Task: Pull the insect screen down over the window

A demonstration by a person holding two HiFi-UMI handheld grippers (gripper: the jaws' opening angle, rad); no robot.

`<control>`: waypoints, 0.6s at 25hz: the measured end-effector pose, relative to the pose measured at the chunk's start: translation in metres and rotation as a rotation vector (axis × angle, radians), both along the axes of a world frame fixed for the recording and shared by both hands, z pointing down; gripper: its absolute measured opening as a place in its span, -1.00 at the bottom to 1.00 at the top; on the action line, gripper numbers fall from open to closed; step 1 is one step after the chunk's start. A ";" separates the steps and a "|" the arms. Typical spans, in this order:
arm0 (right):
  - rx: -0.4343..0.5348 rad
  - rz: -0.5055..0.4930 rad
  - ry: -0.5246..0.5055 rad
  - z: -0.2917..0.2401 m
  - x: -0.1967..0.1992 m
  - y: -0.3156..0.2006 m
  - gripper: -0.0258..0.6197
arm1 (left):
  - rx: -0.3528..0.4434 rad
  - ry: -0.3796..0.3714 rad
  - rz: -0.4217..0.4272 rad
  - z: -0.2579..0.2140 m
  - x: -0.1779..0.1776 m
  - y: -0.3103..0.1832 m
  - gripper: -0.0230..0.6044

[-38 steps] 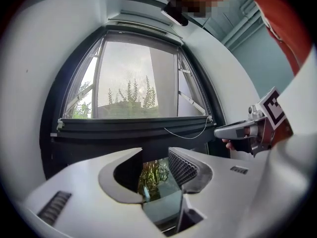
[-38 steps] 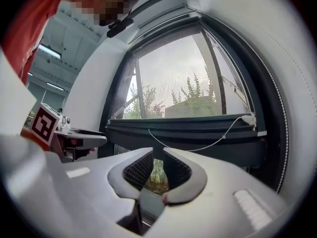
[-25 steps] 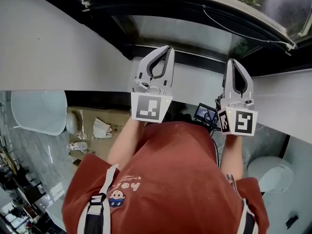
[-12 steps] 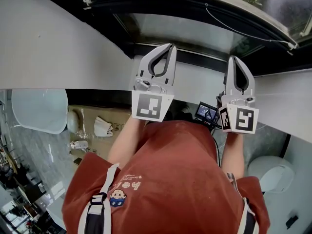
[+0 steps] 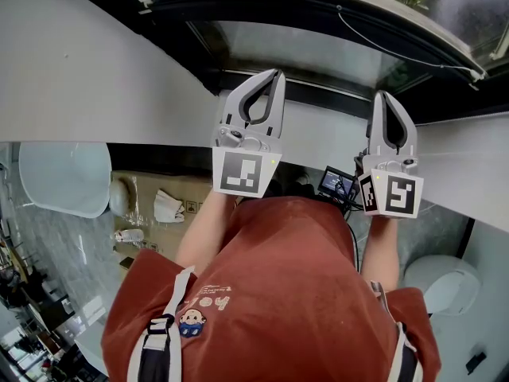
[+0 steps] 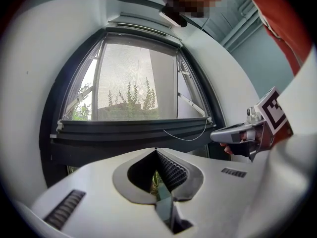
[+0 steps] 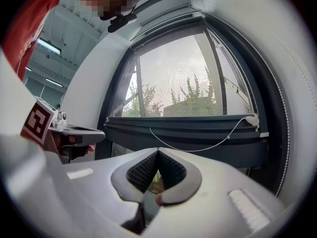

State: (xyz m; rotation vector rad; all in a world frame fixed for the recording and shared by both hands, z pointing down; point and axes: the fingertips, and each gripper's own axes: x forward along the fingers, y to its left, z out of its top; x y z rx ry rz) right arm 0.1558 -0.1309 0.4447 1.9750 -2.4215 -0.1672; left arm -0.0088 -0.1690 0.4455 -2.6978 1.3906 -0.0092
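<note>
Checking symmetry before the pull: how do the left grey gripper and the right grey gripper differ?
The left grey gripper leans, tips toward the right; the right grey gripper stands nearly upright. The left one's marker cube shows one face in the head view, the right one's two. Both have jaws shut on nothing, facing the screen's dark bottom bar.

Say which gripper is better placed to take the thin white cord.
Probably right: the thin white cord hangs along the dark screen bar's right half, directly ahead of the right gripper.

Grey insect screen (image 6: 136, 78) partly down
</note>
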 end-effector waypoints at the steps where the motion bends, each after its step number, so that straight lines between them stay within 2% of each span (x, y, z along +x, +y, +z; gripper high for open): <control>1: 0.000 0.000 0.001 0.000 0.000 0.000 -0.89 | 0.000 0.001 0.000 0.000 0.000 0.000 -0.91; 15: 0.000 -0.008 0.007 0.001 -0.001 0.001 -0.89 | 0.007 -0.004 -0.001 -0.002 -0.002 0.001 -0.91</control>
